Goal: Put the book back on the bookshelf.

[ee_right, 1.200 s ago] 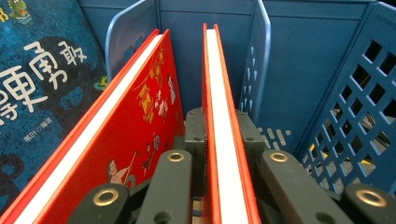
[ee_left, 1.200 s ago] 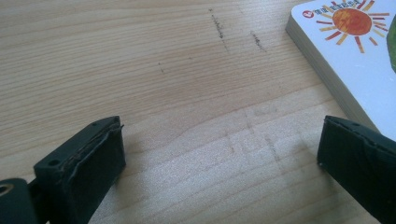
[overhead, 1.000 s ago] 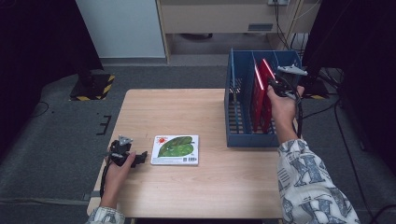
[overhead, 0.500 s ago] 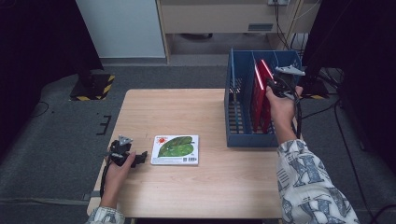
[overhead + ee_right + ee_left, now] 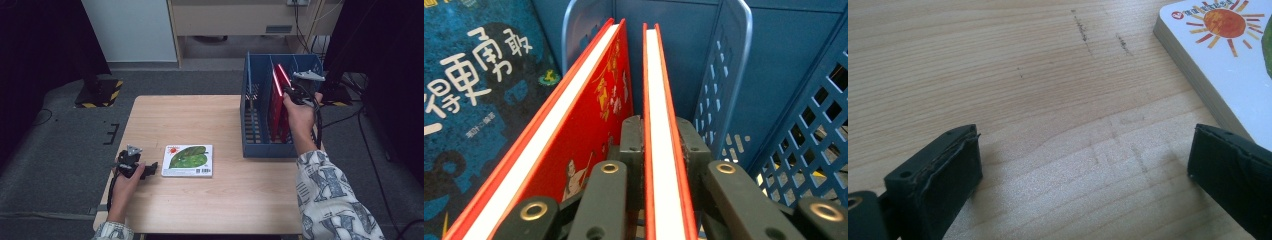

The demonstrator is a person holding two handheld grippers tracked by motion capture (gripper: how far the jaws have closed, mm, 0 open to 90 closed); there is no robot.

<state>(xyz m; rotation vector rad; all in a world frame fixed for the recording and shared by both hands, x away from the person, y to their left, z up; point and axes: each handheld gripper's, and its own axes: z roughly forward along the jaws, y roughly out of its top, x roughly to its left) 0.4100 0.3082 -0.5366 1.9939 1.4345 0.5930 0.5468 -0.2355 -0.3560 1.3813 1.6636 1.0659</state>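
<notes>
Resting low on the wooden surface (image 5: 200,210), the left tongs (image 5: 1083,165) stand spread wide, a leaf-covered picture book (image 5: 188,160) lying flat just beside one jaw. Farther off, the right tongs (image 5: 659,145) clamp a red book (image 5: 663,125) standing upright on edge in the blue crate (image 5: 260,145), beside another red book (image 5: 574,130).

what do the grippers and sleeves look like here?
Both grippers, left and right, are black with linkage arms on brass-coloured rivets, black padded fingers, grey three-cornered top plates and trailing black cables. The sleeves are pale with a dark blue pattern.
</notes>
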